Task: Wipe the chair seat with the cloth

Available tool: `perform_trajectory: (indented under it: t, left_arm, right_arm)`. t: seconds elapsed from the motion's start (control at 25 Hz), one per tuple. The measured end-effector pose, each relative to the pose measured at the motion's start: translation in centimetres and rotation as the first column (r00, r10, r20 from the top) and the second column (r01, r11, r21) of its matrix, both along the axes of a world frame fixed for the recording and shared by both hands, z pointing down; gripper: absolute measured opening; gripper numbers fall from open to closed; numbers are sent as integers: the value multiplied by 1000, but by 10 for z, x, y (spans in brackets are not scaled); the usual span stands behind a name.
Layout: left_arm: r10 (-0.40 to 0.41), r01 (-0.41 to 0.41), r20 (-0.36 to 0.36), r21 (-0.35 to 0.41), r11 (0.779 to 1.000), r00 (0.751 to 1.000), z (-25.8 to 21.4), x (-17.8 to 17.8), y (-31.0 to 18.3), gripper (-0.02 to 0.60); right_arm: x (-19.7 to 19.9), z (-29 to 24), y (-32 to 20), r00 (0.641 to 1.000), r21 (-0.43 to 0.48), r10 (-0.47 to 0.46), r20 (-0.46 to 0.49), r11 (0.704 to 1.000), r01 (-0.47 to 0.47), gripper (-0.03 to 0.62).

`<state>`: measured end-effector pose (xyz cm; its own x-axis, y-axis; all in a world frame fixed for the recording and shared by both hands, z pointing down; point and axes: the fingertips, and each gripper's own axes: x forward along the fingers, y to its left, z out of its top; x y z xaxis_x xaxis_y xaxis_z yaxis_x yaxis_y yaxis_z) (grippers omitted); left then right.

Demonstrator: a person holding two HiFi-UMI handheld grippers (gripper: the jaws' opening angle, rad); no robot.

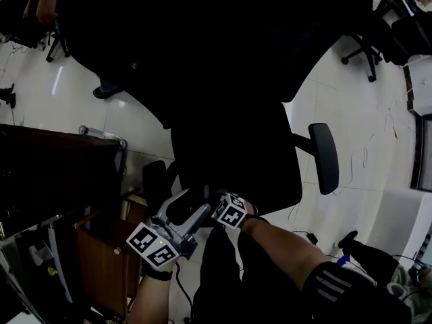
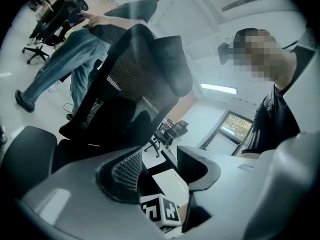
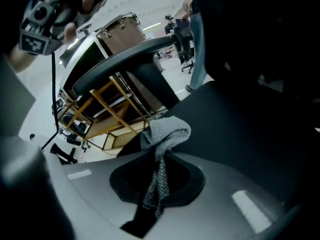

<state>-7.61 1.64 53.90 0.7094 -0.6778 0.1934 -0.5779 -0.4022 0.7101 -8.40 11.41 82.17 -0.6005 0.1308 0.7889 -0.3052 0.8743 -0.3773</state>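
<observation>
Although the head view is very dark, it shows a black padded office chair seat (image 1: 229, 150) at the centre, with a black armrest (image 1: 325, 157) at three o'clock of it. At six o'clock of the seat, the left gripper (image 1: 191, 204) and the right gripper (image 1: 217, 204) meet, each with its white marker cube. A brown wooden cabinet (image 1: 101, 255) stands at eight o'clock. The grey knitted cloth is not visible from here, nor how the jaws stand.

Looking nearly level, the left gripper view shows its ribbed black jaws well apart, pressing on nothing. Between them, at six o'clock, sits the right gripper's marker cube (image 2: 162, 211). Behind them, at eleven o'clock, rises the chair's black mesh backrest (image 2: 135, 79). A person in blue jeans (image 2: 62, 66) stands at ten o'clock, and a bright window (image 2: 235, 126) lies at three o'clock. Neither of these appears in the head view.

Only the right gripper view shows the cloth (image 3: 165, 131). The jaws are together on its hanging lower part, and its bunched top stands just above them at the centre. The dark seat fills the frame from one to four o'clock, just beside the cloth, but I cannot tell whether they touch. At ten o'clock stands a yellow-framed wooden shelf rack (image 3: 102, 116); what lies on its shelves is too small to tell. Above it, at eleven o'clock, stands a brown round tub (image 3: 122, 31) whose inside is hidden.
</observation>
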Motion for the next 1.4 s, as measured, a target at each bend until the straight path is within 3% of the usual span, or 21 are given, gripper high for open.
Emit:
perform_trajectory:
  t: [0.16, 0.28, 0.36, 0.48, 0.6, 0.8, 0.96, 1.2, 1.4]
  left_arm:
    - [11, -11, 40, -4, 1000, 999, 10, -3, 4, 247]
    - [16, -16, 40, -15, 1000, 999, 19, 0, 6, 252]
    - [20, -20, 37, -20, 1000, 999, 22, 4, 6, 253]
    - [34, -33, 30, -22, 999, 999, 20, 13, 3, 253]
    - [53, -52, 24, -16, 999, 998, 14, 24, -1, 253]
    - [84, -84, 40, -6, 996, 996, 7, 42, -11, 253]
    - [85, -85, 35, 3, 996, 996, -2, 53, -17, 253]
    - [98, -99, 56, 15, 995, 994, -12, 70, -21, 253]
    - [96, -98, 67, 34, 995, 993, -41, 88, -19, 253]
  right_arm:
    - [-51, 2, 56, 989, -37, -141, 33, 989, 142, 29]
    - [-48, 19, 80, 975, -29, -223, 8, 974, 223, 28]
    - [-32, 26, 84, 974, -33, -228, 7, 973, 228, 28]
    - [18, 37, 80, 981, -58, -191, -41, 980, 188, 28]
    - [98, 49, 64, 981, -72, -129, -144, 990, 120, 28]
    - [225, 49, 30, 955, -56, -92, -283, 995, 79, 28]
    - [303, 38, 11, 930, -33, -82, -358, 997, 75, 28]
    - [338, 26, -7, 919, -27, 61, -390, 997, -78, 29]
    - [289, -16, 4, 962, -89, 158, -224, 979, -182, 29]
